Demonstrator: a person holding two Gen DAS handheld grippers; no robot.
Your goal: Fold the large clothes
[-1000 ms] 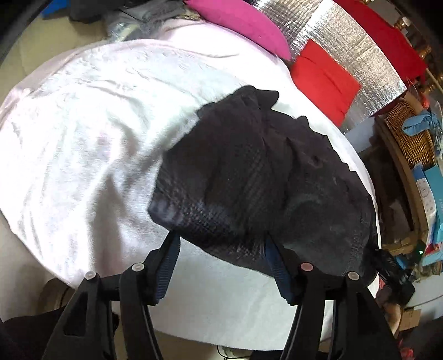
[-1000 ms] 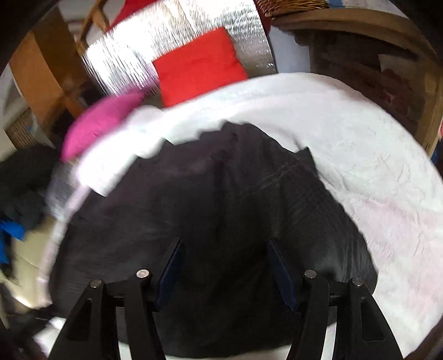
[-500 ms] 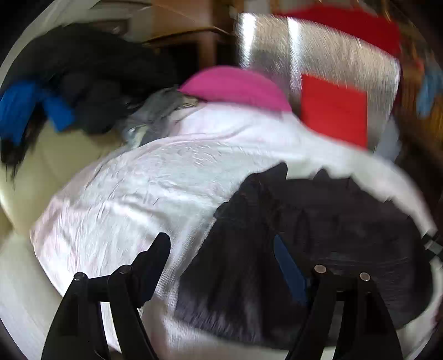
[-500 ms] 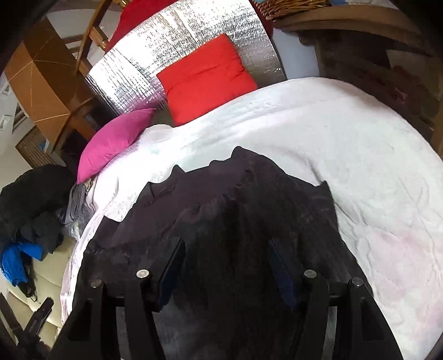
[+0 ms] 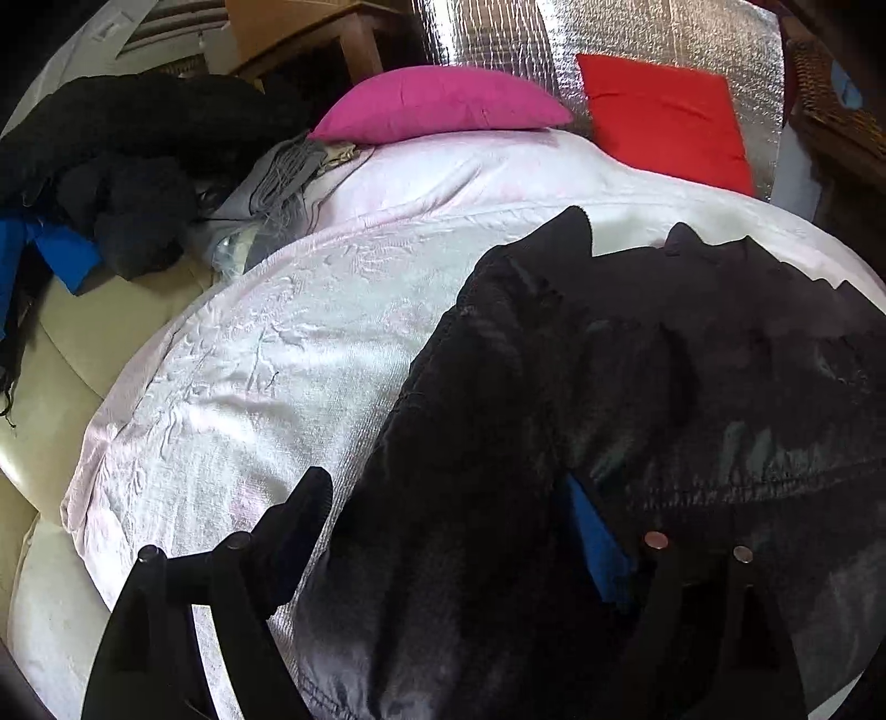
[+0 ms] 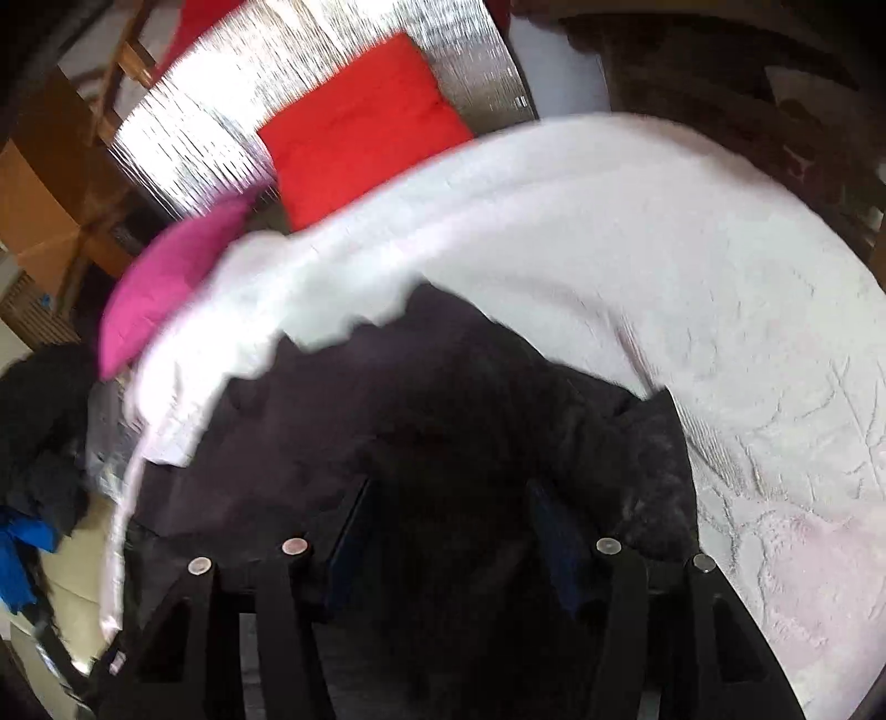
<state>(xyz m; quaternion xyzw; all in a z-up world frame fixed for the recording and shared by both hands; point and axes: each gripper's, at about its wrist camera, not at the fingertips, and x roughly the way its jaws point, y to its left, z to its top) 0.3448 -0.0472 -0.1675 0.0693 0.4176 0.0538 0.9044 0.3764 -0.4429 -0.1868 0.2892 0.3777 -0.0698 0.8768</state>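
Observation:
A large black garment (image 5: 637,415) lies crumpled on the white bedspread (image 5: 266,376). It also fills the lower half of the right wrist view (image 6: 443,432), over the same bedspread (image 6: 720,310). My left gripper (image 5: 448,509) is open over the garment's left edge, its right finger partly under a fold. My right gripper (image 6: 448,515) is open, low over the middle of the garment.
A pink pillow (image 5: 443,102) and a red cushion (image 5: 664,119) lie at the bed's head against a silver foil panel (image 5: 498,33). A pile of dark and blue clothes (image 5: 111,166) lies left of the bed. A wicker basket (image 5: 830,94) stands at right.
Both grippers have moved closer and lower over the black garment. The left view has swung to face the bed's head. The right view is blurred by motion.

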